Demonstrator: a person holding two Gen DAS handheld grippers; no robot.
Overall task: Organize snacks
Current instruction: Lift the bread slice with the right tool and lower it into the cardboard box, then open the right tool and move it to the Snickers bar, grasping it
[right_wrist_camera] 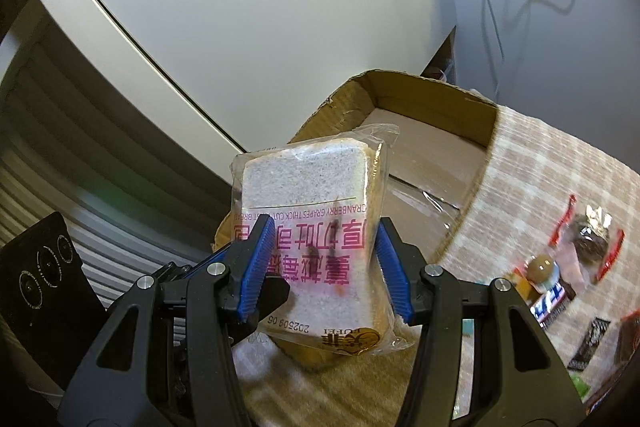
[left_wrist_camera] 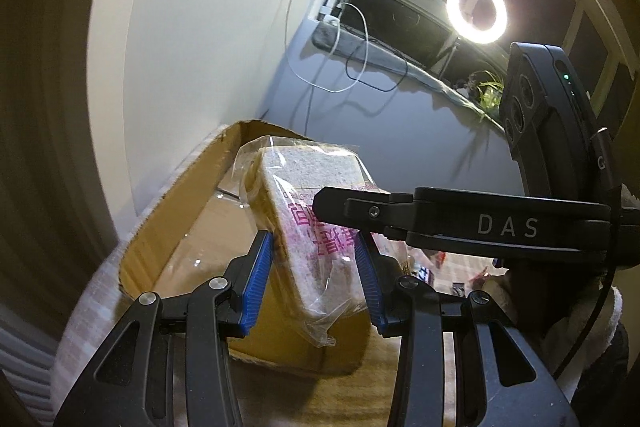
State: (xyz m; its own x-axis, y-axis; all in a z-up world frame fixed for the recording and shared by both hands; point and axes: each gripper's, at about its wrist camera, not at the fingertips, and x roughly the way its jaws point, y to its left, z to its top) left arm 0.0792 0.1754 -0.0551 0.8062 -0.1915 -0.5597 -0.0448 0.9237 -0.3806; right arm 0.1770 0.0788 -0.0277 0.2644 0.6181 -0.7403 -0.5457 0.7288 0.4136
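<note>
A clear-wrapped pack of thick-cut bread (left_wrist_camera: 308,215) with pink print hangs in the air in front of an open cardboard box (left_wrist_camera: 160,227). My left gripper (left_wrist_camera: 316,267) is shut on its lower part, edge-on. My right gripper (right_wrist_camera: 324,263) is shut on the same bread pack (right_wrist_camera: 312,207), across its printed face. The right gripper's finger (left_wrist_camera: 352,211) crosses the left wrist view over the pack. The box (right_wrist_camera: 440,107) stands open behind the pack, and what shows of its floor is bare.
Several small wrapped snacks (right_wrist_camera: 580,247) lie on the checked cloth (right_wrist_camera: 540,167) at the right. A white wall, hanging cables (left_wrist_camera: 360,59) and a lit ring light (left_wrist_camera: 476,11) stand behind the box.
</note>
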